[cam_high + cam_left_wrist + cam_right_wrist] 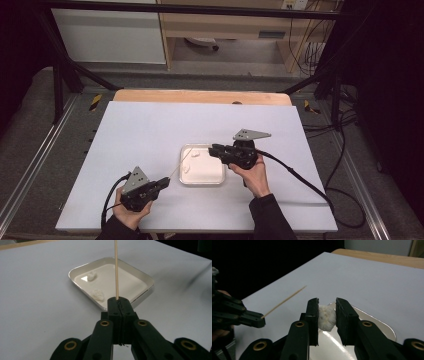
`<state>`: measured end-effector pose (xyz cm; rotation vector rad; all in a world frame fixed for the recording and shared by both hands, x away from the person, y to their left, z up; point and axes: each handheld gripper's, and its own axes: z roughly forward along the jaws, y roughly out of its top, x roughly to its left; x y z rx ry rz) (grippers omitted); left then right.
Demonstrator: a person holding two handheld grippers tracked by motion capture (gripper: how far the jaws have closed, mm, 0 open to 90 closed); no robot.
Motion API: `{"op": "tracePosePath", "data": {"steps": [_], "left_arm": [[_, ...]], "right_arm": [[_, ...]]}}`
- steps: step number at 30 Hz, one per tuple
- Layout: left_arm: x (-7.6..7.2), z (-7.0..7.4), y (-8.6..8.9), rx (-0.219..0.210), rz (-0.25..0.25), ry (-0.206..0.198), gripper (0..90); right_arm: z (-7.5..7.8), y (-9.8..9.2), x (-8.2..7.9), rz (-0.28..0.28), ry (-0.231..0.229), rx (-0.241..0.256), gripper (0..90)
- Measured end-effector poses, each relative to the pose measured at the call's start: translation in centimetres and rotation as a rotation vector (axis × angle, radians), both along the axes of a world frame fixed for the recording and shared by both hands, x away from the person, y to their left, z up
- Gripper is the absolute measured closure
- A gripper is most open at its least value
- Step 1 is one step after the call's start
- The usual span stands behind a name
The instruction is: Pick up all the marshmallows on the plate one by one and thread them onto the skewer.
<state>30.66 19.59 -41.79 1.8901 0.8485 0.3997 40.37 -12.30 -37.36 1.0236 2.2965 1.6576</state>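
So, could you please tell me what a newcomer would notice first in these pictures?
Probably the thin wooden skewer clamped upright in the left gripper, pointing toward the white tray at mid-table. Next, the right gripper pinching a white marshmallow just above that tray. Two more white lumps lie inside the tray.

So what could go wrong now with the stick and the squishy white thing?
1. The right gripper squeezes the marshmallow between its fingers; it looks soft, so it might squash or slip out.
2. The left gripper pinches the thin wooden skewer only at its end, so pushing it in could bend, snap or twist it.
3. The skewer's tip must hit a small target; a miss might poke the fingers or knock the tray.
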Motion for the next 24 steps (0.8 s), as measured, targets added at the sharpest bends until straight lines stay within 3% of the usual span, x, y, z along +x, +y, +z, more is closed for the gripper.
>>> {"op": "tracePosePath", "data": {"steps": [8, 24], "left_arm": [[-0.7, 0.3, -1.3, -0.041, -0.016, -0.029, 89.0], [-1.5, 0.6, -2.4, -0.039, -0.053, -0.062, 88.9]], "right_arm": [[1.8, -0.7, -0.5, 0.030, 0.021, 0.162, 73.4], [1.9, -0.7, 0.0, 0.051, 0.080, 0.240, 74.0]]}}
